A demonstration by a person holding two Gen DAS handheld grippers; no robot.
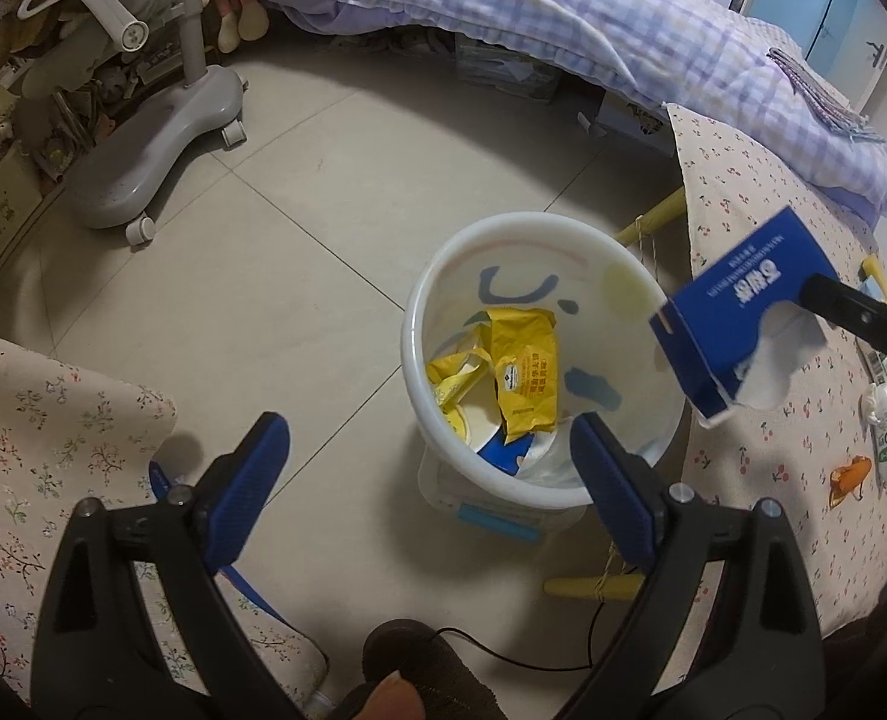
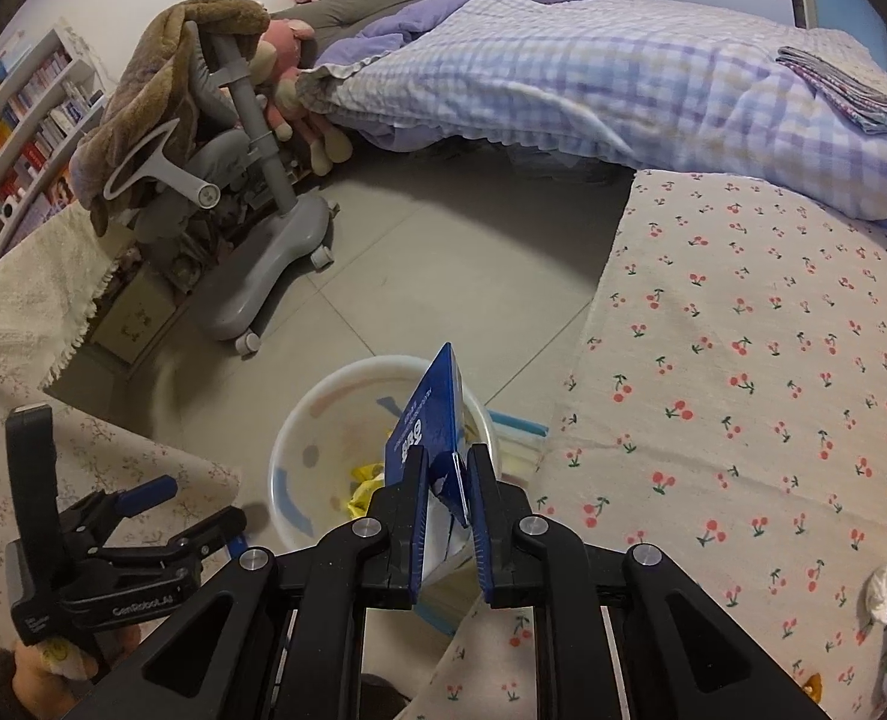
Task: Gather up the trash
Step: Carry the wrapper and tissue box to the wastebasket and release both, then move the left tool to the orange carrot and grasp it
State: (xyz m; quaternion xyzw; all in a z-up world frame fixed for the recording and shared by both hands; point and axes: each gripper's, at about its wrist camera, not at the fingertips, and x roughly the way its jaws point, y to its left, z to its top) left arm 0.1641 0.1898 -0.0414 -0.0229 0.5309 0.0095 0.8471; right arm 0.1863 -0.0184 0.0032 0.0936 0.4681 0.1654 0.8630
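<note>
While the bed (image 2: 593, 60) with its checked quilt spans the far side, a cherry-print tablecloth (image 2: 743, 360) covers the table on the right. Beside that table's left edge, a white bin (image 1: 539, 360) stands on the tiled floor (image 1: 323, 210), yellow wrappers (image 1: 524, 378) lying at its bottom. Over the bin's right rim, the right gripper (image 2: 448, 480) grasps a torn blue carton (image 1: 737, 324), tilted, its fingers clamped on the carton's flat sides. Above the bin's near rim, the left gripper (image 1: 428, 468) hangs spread wide, holding nothing.
</note>
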